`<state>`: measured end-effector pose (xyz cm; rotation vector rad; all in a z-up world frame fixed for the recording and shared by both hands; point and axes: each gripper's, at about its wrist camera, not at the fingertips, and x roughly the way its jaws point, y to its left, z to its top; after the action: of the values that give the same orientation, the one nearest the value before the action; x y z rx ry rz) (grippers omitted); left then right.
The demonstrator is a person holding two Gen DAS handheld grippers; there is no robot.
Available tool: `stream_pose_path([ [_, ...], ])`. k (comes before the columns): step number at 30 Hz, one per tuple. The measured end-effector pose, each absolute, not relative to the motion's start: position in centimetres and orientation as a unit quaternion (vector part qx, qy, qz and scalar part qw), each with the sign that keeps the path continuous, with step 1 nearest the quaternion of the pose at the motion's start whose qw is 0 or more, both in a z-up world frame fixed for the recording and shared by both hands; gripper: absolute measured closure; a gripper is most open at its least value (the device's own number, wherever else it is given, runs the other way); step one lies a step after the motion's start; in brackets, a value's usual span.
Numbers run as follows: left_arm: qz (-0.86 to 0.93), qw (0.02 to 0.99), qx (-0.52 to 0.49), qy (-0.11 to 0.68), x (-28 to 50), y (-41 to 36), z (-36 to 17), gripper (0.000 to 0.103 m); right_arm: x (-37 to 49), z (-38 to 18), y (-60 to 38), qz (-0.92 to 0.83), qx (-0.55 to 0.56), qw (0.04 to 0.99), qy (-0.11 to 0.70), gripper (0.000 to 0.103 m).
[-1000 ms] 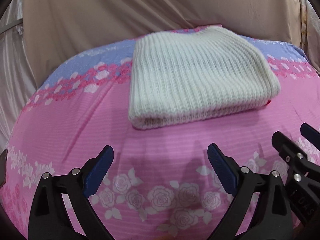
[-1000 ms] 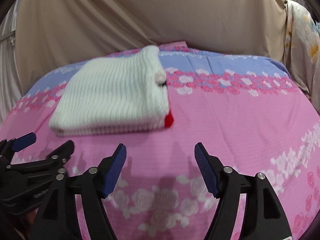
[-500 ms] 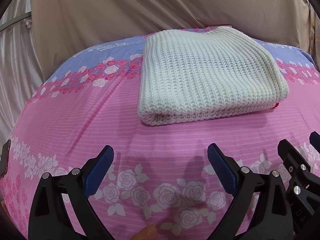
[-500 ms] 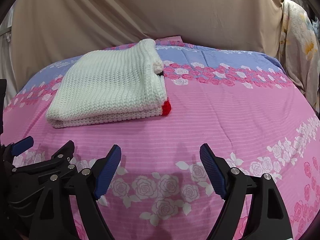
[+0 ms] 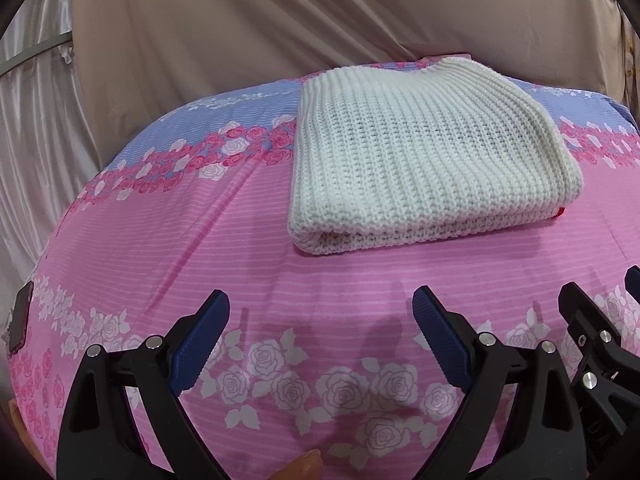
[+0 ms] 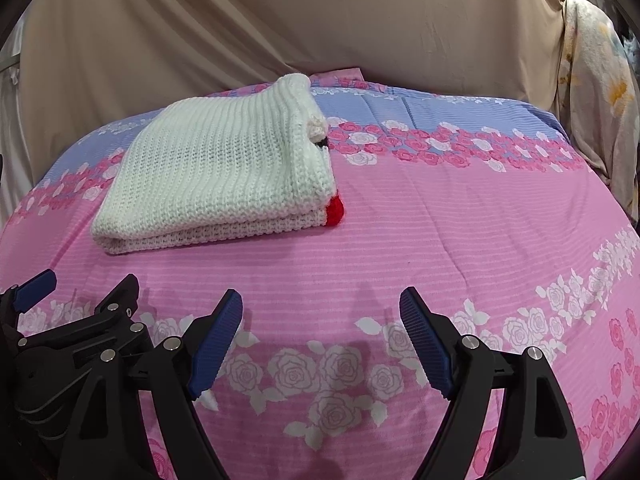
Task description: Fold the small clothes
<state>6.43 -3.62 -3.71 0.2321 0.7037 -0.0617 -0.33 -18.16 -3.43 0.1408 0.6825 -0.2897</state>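
Note:
A white knitted garment (image 5: 424,156) lies folded into a thick rectangle on the pink floral bedsheet (image 5: 192,240). In the right wrist view it (image 6: 224,176) lies at the left, with a red patch (image 6: 335,211) poking out at its near right corner. My left gripper (image 5: 320,312) is open and empty, held near the front of the bed, short of the garment. My right gripper (image 6: 320,312) is open and empty too, to the right of the garment. Each gripper shows at the edge of the other's view.
A beige curtain (image 5: 320,20) hangs behind the bed. A floral cloth (image 6: 596,92) hangs at the far right. A dark flat object (image 5: 20,316) sits at the sheet's left edge. The sheet has a blue band (image 6: 440,108) at the back.
Both grippers have drawn back and risen a little from the folded garment, which now sits farther off. Both stay open. The garment has not moved.

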Motion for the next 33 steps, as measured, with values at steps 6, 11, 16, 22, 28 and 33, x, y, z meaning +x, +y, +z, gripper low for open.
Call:
stream_pose_path([
  [6,-0.03,0.931,0.118,0.345,6.49,-3.74,-3.73,0.015,-0.26,-3.46,-18.06,-0.145,0.067,0.929,0.334,0.024],
  [11,-0.028,0.931,0.118,0.345,6.55,-3.66,-3.72,0.015,-0.15,-3.53,-18.0,-0.149,0.066,0.927,0.337,0.024],
  [16,-0.029,0.93,0.118,0.346,6.54,-3.69,-3.76,0.015,-0.18,-3.55,-17.93,-0.15,0.065,0.927,0.337,0.024],
  [22,-0.027,0.929,0.12,0.348,6.67,-3.71,-3.84,0.015,-0.15,-3.57,-17.92,-0.153,0.065,0.927,0.338,0.024],
  [28,-0.024,0.93,0.122,0.345,6.57,-3.68,-3.85,0.015,-0.12,-3.65,-17.79,-0.156,0.064,0.926,0.339,0.024],
  [33,-0.022,0.928,0.125,0.35,6.59,-3.87,-4.05,0.015,-0.09,-3.67,-17.77,-0.157,0.064,0.925,0.339,0.024],
])
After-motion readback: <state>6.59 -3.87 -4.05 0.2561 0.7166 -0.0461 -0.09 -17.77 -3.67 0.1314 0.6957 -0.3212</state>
